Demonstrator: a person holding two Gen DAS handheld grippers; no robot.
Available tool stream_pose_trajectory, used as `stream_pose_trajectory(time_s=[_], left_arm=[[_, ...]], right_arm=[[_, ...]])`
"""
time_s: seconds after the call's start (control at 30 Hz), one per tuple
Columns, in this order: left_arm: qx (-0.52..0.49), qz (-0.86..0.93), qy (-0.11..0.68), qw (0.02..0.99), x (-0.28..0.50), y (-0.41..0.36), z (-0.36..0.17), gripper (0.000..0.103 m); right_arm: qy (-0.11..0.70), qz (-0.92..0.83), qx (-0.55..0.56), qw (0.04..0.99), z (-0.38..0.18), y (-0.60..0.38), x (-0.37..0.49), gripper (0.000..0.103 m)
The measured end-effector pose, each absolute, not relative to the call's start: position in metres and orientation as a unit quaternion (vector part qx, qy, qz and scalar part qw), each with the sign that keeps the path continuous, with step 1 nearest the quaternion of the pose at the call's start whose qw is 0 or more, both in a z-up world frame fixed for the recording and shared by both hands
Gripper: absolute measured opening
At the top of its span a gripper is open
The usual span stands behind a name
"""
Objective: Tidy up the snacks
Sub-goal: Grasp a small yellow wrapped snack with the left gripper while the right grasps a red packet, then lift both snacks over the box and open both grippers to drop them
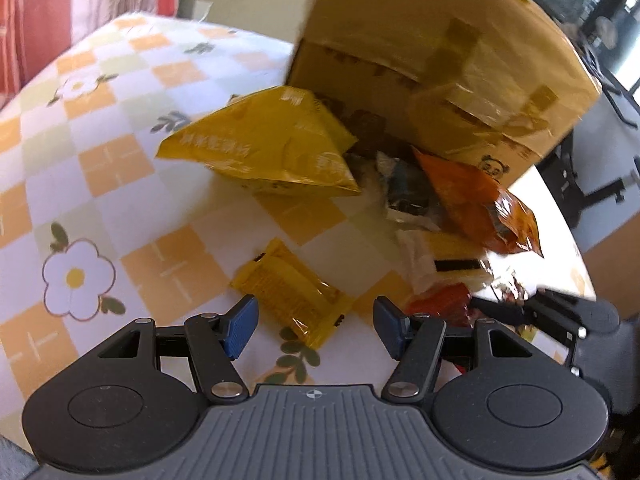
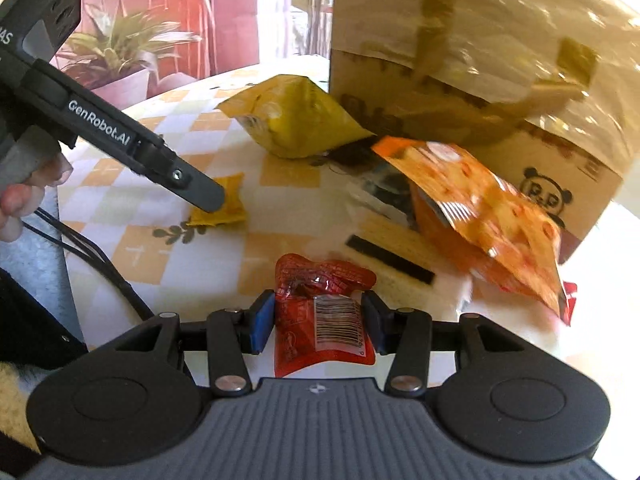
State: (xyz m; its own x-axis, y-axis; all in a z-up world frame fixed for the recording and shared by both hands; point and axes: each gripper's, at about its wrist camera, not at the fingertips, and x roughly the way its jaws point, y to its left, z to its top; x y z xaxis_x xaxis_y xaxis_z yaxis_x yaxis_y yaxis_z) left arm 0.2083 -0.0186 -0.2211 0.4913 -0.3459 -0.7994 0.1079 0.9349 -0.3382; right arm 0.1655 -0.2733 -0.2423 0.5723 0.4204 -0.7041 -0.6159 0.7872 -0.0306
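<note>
Right gripper apparently clamps red packet.

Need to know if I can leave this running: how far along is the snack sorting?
Early. Nothing looks sorted yet: the snacks lie spilled beside the tipped cardboard box. In hand: the right gripper is shut on a red packet; the open left gripper frames a small yellow packet. Left: the big yellow bag, orange bag and the wrappers between them.

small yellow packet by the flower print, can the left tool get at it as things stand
Probably yes. The small yellow packet lies flat on the tablecloth just ahead of the open left tool, with nothing on top of it or between them.
</note>
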Motion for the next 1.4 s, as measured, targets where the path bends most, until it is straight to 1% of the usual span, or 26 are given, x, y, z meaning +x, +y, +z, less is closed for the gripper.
stream_pose_trajectory(time_s=[0.1, 0.17, 0.43, 0.53, 0.6, 0.67, 0.77, 0.87, 1.03, 1.17, 1.3, 1.4], left_arm=[[-0.139, -0.127, 0.492, 0.85, 0.218, -0.017, -0.226, 0.065], [-0.131, -0.123, 0.49, 0.853, 0.224, -0.021, -0.23, 0.065], [-0.011, -0.125, 0.465, 0.877, 0.228, -0.054, -0.234, 0.065], [0.02, -0.124, 0.458, 0.88, 0.222, -0.056, -0.235, 0.057], [0.03, -0.118, 0.453, 0.883, 0.22, -0.054, -0.235, 0.045], [0.024, -0.111, 0.45, 0.886, 0.22, -0.048, -0.235, 0.035], [-0.003, -0.122, 0.451, 0.884, 0.221, -0.038, -0.236, 0.033], [-0.007, -0.13, 0.447, 0.885, 0.217, -0.037, -0.234, 0.033], [-0.007, -0.16, 0.413, 0.896, 0.207, -0.039, -0.212, 0.033], [-0.013, -0.187, 0.394, 0.9, 0.202, -0.04, -0.185, 0.033], [-0.019, -0.215, 0.357, 0.909, 0.201, -0.044, -0.151, 0.033], [-0.026, -0.23, 0.319, 0.919, 0.214, -0.044, -0.118, 0.033]], right_arm=[[0.357, 0.292, -0.129, 0.878, -0.243, -0.276, 0.163, 0.049], [0.357, 0.29, -0.123, 0.879, -0.244, -0.278, 0.162, 0.049], [0.351, 0.283, -0.111, 0.886, -0.24, -0.284, 0.157, 0.049], [0.352, 0.278, -0.103, 0.888, -0.241, -0.289, 0.156, 0.049], [0.357, 0.275, -0.095, 0.888, -0.242, -0.292, 0.155, 0.049], [0.36, 0.274, -0.092, 0.887, -0.244, -0.293, 0.155, 0.049], [0.359, 0.27, -0.088, 0.889, -0.244, -0.294, 0.154, 0.049], [0.352, 0.266, -0.08, 0.894, -0.239, -0.296, 0.152, 0.049], [0.335, 0.269, -0.063, 0.901, -0.222, -0.305, 0.149, 0.049], [0.312, 0.275, -0.042, 0.908, -0.197, -0.312, 0.146, 0.049], [0.278, 0.281, -0.022, 0.918, -0.165, -0.32, 0.147, 0.049], [0.246, 0.28, -0.015, 0.928, -0.138, -0.327, 0.155, 0.049]])
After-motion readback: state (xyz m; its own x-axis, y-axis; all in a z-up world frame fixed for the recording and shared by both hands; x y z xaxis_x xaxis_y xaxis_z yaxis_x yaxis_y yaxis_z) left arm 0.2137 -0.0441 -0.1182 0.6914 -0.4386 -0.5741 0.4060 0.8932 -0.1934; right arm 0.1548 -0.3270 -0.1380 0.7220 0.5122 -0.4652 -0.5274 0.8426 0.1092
